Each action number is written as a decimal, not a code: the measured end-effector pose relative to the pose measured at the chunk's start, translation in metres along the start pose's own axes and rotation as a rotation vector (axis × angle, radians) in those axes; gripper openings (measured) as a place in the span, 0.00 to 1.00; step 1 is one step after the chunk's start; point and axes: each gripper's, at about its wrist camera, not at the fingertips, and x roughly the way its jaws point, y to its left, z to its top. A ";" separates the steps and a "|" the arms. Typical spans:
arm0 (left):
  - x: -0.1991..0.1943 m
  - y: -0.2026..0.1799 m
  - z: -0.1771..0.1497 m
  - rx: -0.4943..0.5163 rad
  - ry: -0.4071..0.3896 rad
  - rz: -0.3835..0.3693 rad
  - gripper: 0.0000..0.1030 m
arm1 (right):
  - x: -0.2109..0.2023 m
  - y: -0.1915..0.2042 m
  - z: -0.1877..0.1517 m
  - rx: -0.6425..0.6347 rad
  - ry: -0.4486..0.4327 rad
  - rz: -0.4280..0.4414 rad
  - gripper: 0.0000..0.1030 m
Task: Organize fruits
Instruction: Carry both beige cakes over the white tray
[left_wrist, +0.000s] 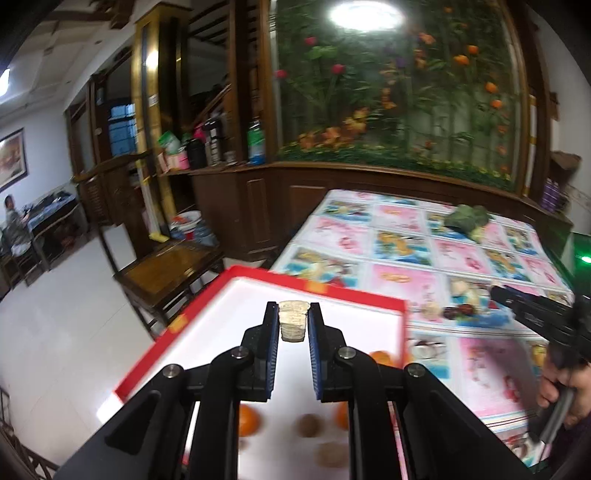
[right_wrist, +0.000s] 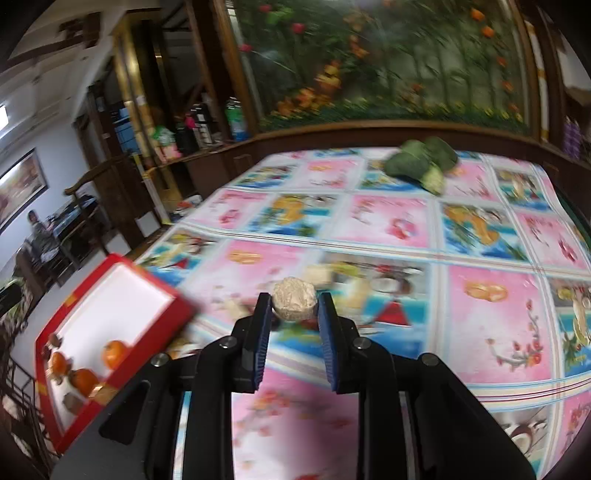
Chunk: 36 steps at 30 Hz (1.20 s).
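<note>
My left gripper (left_wrist: 293, 315) is shut on a small pale tan ribbed piece (left_wrist: 293, 321) and hangs over the white inside of the red-rimmed box (left_wrist: 325, 288). Below it in the box lie oranges (left_wrist: 249, 424) and brown round fruits (left_wrist: 308, 424). My right gripper (right_wrist: 294, 306) is shut on a beige rough round fruit (right_wrist: 294, 299) above the patterned tablecloth (right_wrist: 480, 314). The red-rimmed box (right_wrist: 155, 332) sits to its left, with oranges (right_wrist: 114, 354) inside. The right gripper (left_wrist: 496, 291) also shows at the right of the left wrist view, held by a hand (left_wrist: 557, 387).
A broccoli head (right_wrist: 421, 160) lies at the far side of the table. Small dark and pale items (left_wrist: 454, 310) rest on the cloth right of the box. A wooden chair (left_wrist: 170, 266) and shelves stand left of the table. A person (left_wrist: 13, 221) sits far left.
</note>
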 end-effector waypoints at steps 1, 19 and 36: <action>0.004 0.010 -0.001 -0.015 0.009 0.011 0.13 | -0.003 0.011 -0.002 -0.017 -0.011 0.017 0.27; 0.061 0.052 -0.019 -0.036 0.158 0.122 0.13 | 0.061 0.191 -0.014 -0.228 0.132 0.404 0.27; 0.080 0.040 -0.025 -0.016 0.224 0.113 0.13 | 0.070 0.199 -0.034 -0.329 0.185 0.346 0.27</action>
